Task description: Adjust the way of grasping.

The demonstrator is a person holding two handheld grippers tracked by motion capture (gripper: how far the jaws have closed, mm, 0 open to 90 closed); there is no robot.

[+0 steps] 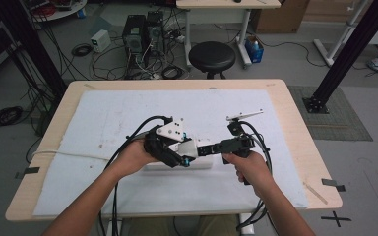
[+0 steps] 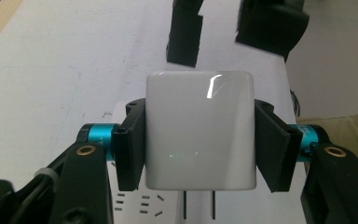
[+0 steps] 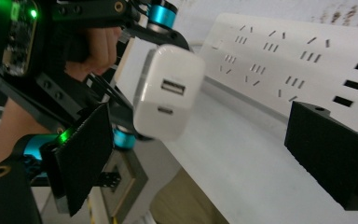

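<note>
A white cube-shaped charger (image 2: 199,135) is clamped between the black pads (image 2: 130,144) of my left gripper (image 2: 199,154), its two prongs (image 2: 213,210) pointing down over a white power strip (image 2: 137,203). In the high view the left gripper (image 1: 183,153) holds the charger (image 1: 189,147) just above the strip (image 1: 202,164) at mid-table. My right gripper (image 1: 203,149) points left at it. Its jaws stand wide apart in the right gripper view (image 3: 200,130), either side of the charger (image 3: 168,93), whose USB ports face the camera, without touching it. The power strip (image 3: 303,56) lies behind.
A white mat (image 1: 103,118) covers the wooden table (image 1: 295,113). Cables trail from both grippers over the near edge. Beyond the far edge stand a black stool (image 1: 211,56), computer towers (image 1: 142,34) with floor cables, and a black frame post (image 1: 344,54) at right.
</note>
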